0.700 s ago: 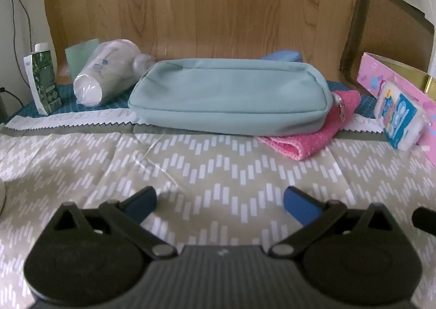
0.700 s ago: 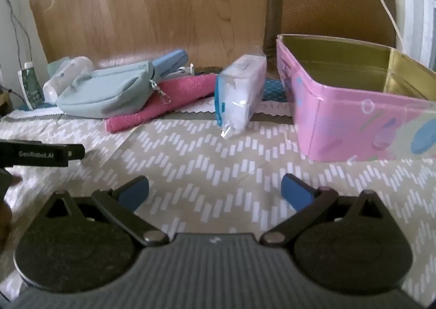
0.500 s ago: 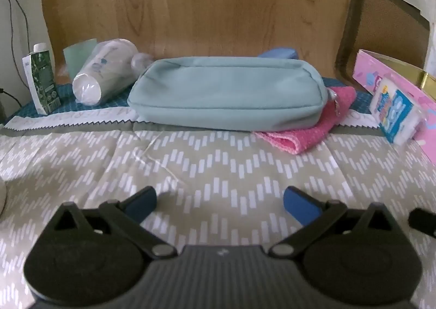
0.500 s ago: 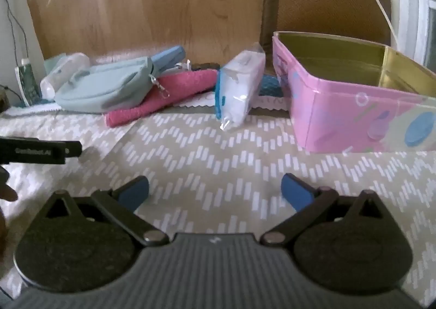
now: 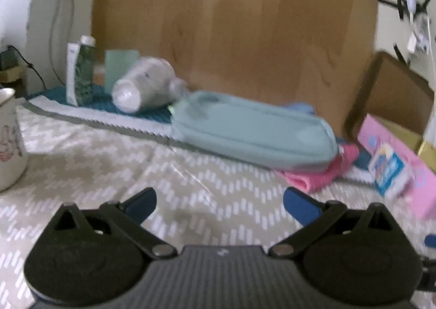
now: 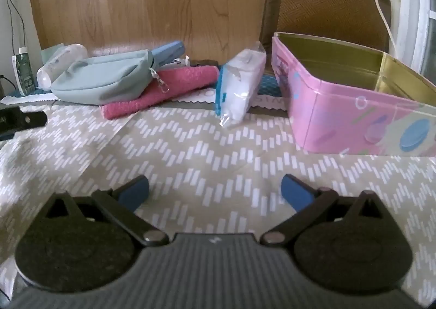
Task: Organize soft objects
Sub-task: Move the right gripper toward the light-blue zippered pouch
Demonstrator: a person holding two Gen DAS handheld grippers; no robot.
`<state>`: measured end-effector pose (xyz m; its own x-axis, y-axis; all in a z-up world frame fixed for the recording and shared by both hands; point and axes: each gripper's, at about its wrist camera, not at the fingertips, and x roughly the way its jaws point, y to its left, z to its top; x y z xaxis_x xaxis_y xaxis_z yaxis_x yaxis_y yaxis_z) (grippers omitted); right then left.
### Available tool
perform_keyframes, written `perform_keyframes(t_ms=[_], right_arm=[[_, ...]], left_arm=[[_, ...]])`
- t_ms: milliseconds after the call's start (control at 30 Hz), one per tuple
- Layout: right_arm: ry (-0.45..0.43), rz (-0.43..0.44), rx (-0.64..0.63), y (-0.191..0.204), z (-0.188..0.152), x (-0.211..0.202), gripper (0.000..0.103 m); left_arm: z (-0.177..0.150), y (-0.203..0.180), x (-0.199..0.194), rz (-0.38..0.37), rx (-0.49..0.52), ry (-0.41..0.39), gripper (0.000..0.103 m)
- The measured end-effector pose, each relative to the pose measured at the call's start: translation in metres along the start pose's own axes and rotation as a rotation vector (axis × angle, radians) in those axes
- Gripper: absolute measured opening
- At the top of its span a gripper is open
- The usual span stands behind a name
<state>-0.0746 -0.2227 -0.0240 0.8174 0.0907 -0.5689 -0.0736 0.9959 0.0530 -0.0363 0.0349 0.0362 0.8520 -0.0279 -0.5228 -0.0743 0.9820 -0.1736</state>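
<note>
Mug [image 5: 8, 142]: stands at the far left edge of the left wrist view, apart from the soft things, likely no part of the sorting.
Carton and bottle: a small green carton [image 6: 24, 72] stands upright, and a clear plastic bottle [image 5: 147, 88] lies on its side just beside the pouch, along the back against the wooden board [image 6: 147, 1].
Teal zip pouch [image 6: 106, 82]: lies across the pink towel [image 6: 163, 88], its zipper pull hanging over the towel, so it probably has to come off first.
Blue pouch [image 6: 167, 50]: tucked behind the teal one, mostly hidden.
Tissue pack [image 6: 239, 85]: leans tilted near the tin's left wall; whether it touches the wall I cannot tell.
Pink tin [image 6: 354, 115]: open at the top and looking empty, most likely the place where the soft things are meant to go.
Left gripper [image 5: 219, 201]: fingers spread wide, nothing between them, low over the chevron tablecloth [image 6: 212, 151], angled toward the teal pouch.
Right gripper [image 6: 215, 189]: fingers released wide, empty, aimed between the tissue pack and the tin.
Stage: by my reading nothing is sorted yet.
</note>
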Motion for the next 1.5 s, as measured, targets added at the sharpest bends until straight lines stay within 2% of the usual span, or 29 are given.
perform_keyframes(t_ms=[133, 200, 400, 533, 667, 733, 867, 967, 1033, 1167, 1300, 1500], right_arm=[[-0.01, -0.005, 0.002, 0.0, -0.002, -0.003, 0.103], [-0.044, -0.008, 0.005, 0.002, -0.003, -0.009, 0.103], [-0.185, 0.004, 0.055, 0.004, 0.008, -0.02, 0.103], [-0.344, -0.03, 0.029, 0.017, 0.012, -0.027, 0.103], [-0.556, -0.111, -0.044, 0.029, 0.004, -0.037, 0.103], [-0.616, -0.125, -0.074, 0.03, -0.002, -0.043, 0.103], [-0.658, -0.116, -0.076, 0.023, 0.0, -0.046, 0.103], [-0.64, -0.045, -0.044, 0.012, 0.004, -0.045, 0.103], [-0.635, -0.005, -0.038, 0.011, 0.005, -0.045, 0.103], [-0.634, -0.006, -0.049, 0.01, 0.008, -0.043, 0.103], [-0.636, -0.007, -0.049, 0.013, 0.002, -0.046, 0.103], [-0.618, 0.008, -0.045, 0.017, -0.004, -0.044, 0.102]], left_arm=[[0.001, -0.001, -0.011, 0.003, 0.015, -0.088, 0.103], [0.001, -0.002, -0.014, 0.015, 0.036, -0.117, 0.103], [0.002, 0.009, -0.008, 0.051, 0.012, -0.135, 0.103], [-0.007, 0.013, -0.015, 0.07, 0.014, -0.199, 0.103], [-0.02, -0.001, -0.029, 0.092, 0.094, -0.253, 0.103], [-0.025, -0.008, -0.033, 0.104, 0.137, -0.276, 0.103], [-0.033, -0.017, -0.042, 0.132, 0.179, -0.335, 0.103], [-0.034, -0.016, -0.044, 0.135, 0.177, -0.353, 0.103], [-0.034, -0.014, -0.045, 0.13, 0.17, -0.353, 0.103], [-0.032, -0.007, -0.04, 0.104, 0.136, -0.312, 0.103], [-0.025, 0.006, -0.03, 0.06, 0.081, -0.207, 0.103], [-0.016, 0.026, -0.017, 0.078, 0.102, -0.095, 0.103]])
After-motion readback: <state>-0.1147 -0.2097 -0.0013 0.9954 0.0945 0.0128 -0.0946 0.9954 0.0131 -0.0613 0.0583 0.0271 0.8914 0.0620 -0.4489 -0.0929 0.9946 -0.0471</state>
